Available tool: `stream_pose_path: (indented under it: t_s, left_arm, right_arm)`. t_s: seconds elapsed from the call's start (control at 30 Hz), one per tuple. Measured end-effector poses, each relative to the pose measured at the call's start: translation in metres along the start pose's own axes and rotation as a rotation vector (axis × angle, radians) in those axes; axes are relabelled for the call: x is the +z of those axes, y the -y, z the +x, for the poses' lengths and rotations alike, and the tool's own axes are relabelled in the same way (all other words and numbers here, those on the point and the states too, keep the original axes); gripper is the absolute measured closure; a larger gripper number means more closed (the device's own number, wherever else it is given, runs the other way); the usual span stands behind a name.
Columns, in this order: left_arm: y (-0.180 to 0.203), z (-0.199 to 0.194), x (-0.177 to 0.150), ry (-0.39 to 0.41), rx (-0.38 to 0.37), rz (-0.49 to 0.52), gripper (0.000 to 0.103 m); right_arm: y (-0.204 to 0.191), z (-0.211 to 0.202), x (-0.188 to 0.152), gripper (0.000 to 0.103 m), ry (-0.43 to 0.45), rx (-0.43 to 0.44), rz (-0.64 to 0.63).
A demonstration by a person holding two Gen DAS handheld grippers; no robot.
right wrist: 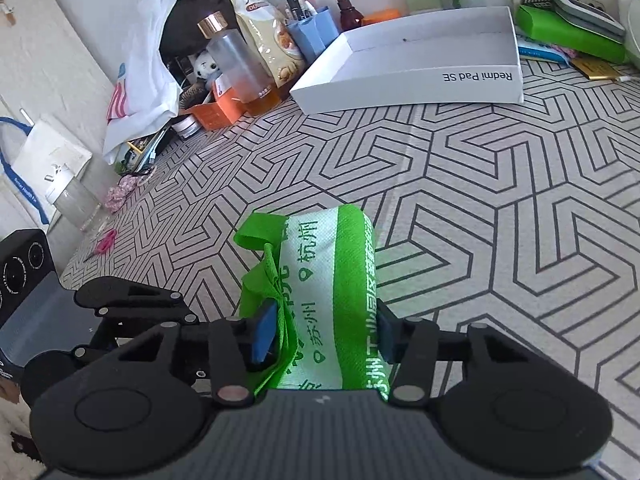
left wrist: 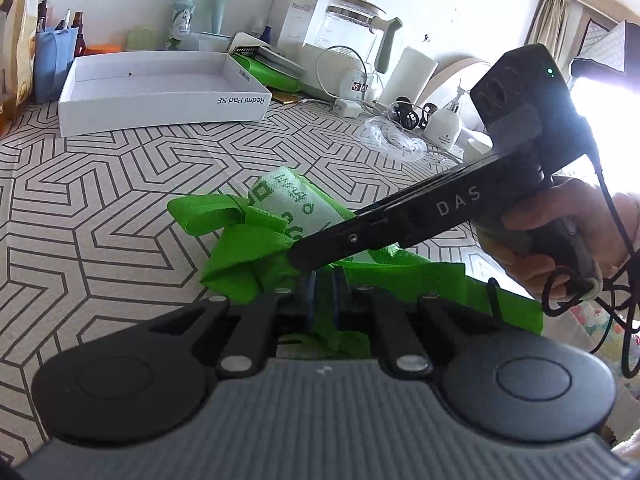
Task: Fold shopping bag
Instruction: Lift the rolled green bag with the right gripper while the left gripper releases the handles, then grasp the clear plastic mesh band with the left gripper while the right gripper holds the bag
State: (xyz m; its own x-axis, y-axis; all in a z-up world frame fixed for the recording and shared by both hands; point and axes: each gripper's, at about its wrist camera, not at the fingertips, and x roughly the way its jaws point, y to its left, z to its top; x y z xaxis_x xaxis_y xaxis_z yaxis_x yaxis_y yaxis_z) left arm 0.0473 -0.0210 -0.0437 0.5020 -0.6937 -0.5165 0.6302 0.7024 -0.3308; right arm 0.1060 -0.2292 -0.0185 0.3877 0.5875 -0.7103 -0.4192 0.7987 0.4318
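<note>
The green and white shopping bag is folded into a thick bundle and held above the patterned table. My right gripper is shut on the bundle, blue pads on both of its sides; green handle straps hang off its left end. In the left wrist view the same bag shows with its loose straps. My left gripper is shut on a green strip of the bag right under the right gripper's finger, which crosses the view from the right.
A white open Redmi Pad SE box lies behind on the patterned tablecloth. Bottles, bags and boxes crowd the left rear. A kettle, cables and a pump bottle stand at the right rear. Pink scissors lie left.
</note>
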Motion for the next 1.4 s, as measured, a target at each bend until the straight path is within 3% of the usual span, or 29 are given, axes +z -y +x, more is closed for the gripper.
stream_pose_path:
  t_s: [0.13,0.23,0.3,0.33,0.5,0.6,0.67,0.77,0.83,0.9,0.97,1.17,1.3,1.4]
  left_arm:
    - [-0.008,-0.002,0.002,-0.007,-0.029,-0.035,0.097]
    - [-0.02,-0.014,0.01,-0.013,-0.071,-0.09,0.088]
    - [-0.027,-0.028,0.015,0.005,-0.11,-0.129,0.065]
    - [-0.03,-0.035,0.018,0.017,-0.115,-0.142,0.061]
    - [-0.035,-0.058,0.041,0.054,-0.076,-0.164,0.06]
    - [-0.027,-0.049,0.066,0.018,-0.029,-0.12,0.06]
    - [-0.015,-0.03,0.082,-0.041,-0.004,-0.008,0.057]
    - [-0.001,0.011,0.105,-0.096,0.091,0.096,0.057]
    - [0.002,0.045,0.128,-0.135,0.036,0.067,0.056]
    - [0.004,0.076,0.148,-0.165,-0.041,-0.007,0.047]
    - [0.013,0.109,0.165,-0.176,-0.075,-0.028,0.045]
    - [0.063,0.198,0.183,-0.218,-0.04,0.156,0.045]
    - [0.062,0.249,0.195,-0.25,-0.056,0.086,0.044]
    - [0.052,0.283,0.195,-0.316,-0.049,0.012,0.037]
  right_arm:
    - [-0.007,-0.003,-0.009,0.06,0.054,-0.019,-0.015]
    - [-0.001,-0.011,-0.019,0.063,0.129,0.012,0.055]
    - [0.01,-0.024,-0.031,0.063,0.237,0.035,0.131]
    - [0.016,-0.03,-0.037,0.063,0.287,0.047,0.164]
    - [0.045,-0.053,-0.072,0.063,0.467,0.127,0.345]
    - [0.055,-0.064,-0.091,0.063,0.551,0.152,0.388]
    - [0.058,-0.078,-0.105,0.063,0.624,0.136,0.38]
    - [0.059,-0.102,-0.125,0.063,0.755,0.029,0.346]
    - [0.065,-0.116,-0.136,0.063,0.822,0.002,0.353]
    - [0.073,-0.126,-0.146,0.063,0.869,-0.007,0.378]
    - [0.083,-0.135,-0.157,0.063,0.907,-0.013,0.413]
    - [0.111,-0.14,-0.182,0.063,0.937,-0.033,0.503]
    - [0.119,-0.138,-0.182,0.063,0.951,-0.025,0.521]
    - [0.12,-0.137,-0.177,0.063,0.947,-0.017,0.502]
